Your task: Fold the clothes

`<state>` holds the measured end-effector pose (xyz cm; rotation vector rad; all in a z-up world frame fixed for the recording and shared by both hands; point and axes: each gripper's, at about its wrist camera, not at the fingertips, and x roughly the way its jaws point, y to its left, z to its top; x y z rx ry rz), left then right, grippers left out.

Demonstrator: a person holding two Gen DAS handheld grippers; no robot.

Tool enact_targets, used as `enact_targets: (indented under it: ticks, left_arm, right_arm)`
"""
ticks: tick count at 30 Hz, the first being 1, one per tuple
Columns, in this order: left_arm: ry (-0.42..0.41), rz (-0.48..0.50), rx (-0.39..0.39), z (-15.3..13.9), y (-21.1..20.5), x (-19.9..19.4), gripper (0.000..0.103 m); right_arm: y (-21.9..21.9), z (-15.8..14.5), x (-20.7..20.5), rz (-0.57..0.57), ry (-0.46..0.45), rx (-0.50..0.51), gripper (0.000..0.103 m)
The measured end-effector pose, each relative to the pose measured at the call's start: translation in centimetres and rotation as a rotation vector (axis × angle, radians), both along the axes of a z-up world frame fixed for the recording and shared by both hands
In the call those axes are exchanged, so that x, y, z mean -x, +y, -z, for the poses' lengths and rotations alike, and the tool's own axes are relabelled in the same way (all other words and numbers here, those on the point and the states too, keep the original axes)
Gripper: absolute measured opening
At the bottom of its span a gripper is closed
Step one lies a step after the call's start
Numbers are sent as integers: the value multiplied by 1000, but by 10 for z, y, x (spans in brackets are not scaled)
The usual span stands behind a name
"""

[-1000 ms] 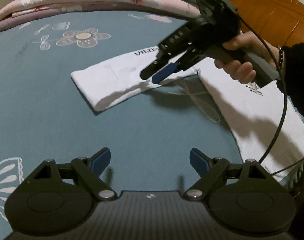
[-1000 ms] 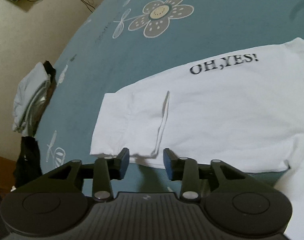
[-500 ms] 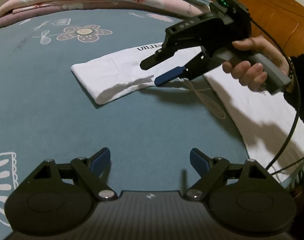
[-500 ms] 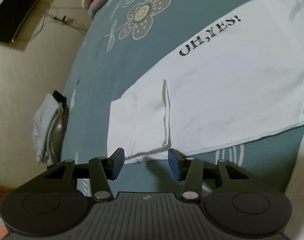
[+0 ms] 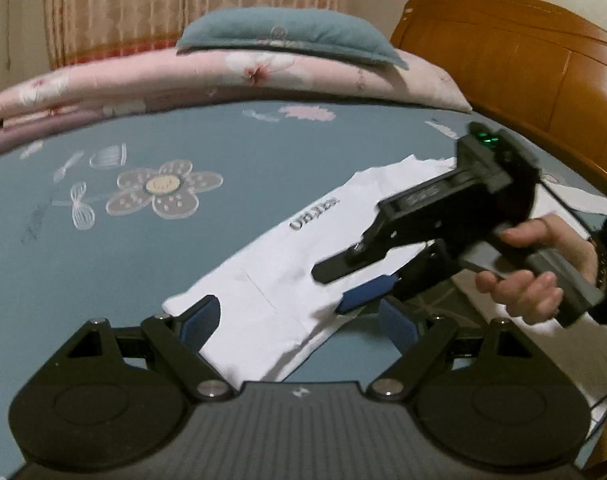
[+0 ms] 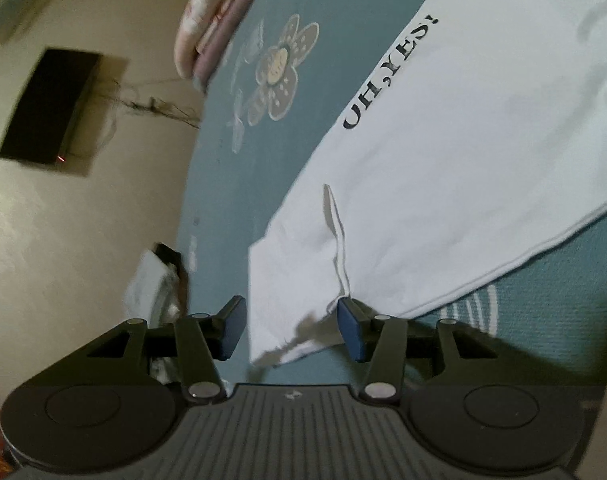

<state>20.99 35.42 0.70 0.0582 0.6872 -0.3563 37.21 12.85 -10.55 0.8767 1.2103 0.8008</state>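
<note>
A white T-shirt [image 5: 303,248] printed "OH,YES!" [image 6: 387,76] lies flat on the teal bedsheet [image 5: 123,280], its sleeve folded in over the body. My left gripper [image 5: 299,316] is open wide, and the shirt's narrow near end lies between and below its fingers. A person's hand [image 5: 535,272] holds my right gripper [image 5: 333,288] low over the shirt's lower edge, rolled to one side. In the right wrist view the right gripper [image 6: 291,320] is open, the shirt's corner [image 6: 287,336] lies between its blue pads, and neither pad presses on the cloth.
A folded pink quilt [image 5: 223,80] with a teal pillow [image 5: 287,36] on it lies at the far end of the bed. The wooden headboard [image 5: 523,60] runs along the right. A bundle of clothes [image 6: 151,284] hangs at the bed's edge, and a dark box [image 6: 51,108] is on the wall.
My left gripper moved forward to the shirt's near end, which now lies between its fingers. The right gripper rolled, sank to the shirt's corner, and its jaws spread wider.
</note>
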Motion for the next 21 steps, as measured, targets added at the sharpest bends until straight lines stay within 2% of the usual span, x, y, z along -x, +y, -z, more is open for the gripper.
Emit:
enact_targets:
  ticks: [5, 9, 15, 17, 18, 19, 20, 21]
  left_arm:
    - [37, 21, 5, 25, -5, 4, 87]
    - [40, 41, -49, 35, -11, 8, 87]
    - [41, 43, -26, 35, -12, 6, 87]
    - [40, 43, -28, 34, -13, 8, 87]
    - [39, 43, -28, 33, -14, 11, 87]
    - [37, 43, -27, 32, -13, 13, 87]
    - [36, 40, -26, 32, -13, 14, 87]
    - [36, 34, -24, 32, -12, 16, 87]
  right_arm:
    - [-1, 11, 2, 41, 18, -96, 56]
    - [6, 7, 7, 38, -7, -66, 56]
    - [16, 8, 7, 134, -21, -37, 55]
    - [23, 2, 5, 118, -56, 22, 49]
    - [28, -2, 6, 102, -82, 66, 37]
    - [30, -4, 6, 81, -106, 118, 19]
    - [33, -7, 6, 60, -131, 170, 9]
    - [33, -8, 5, 47, -145, 186, 5]
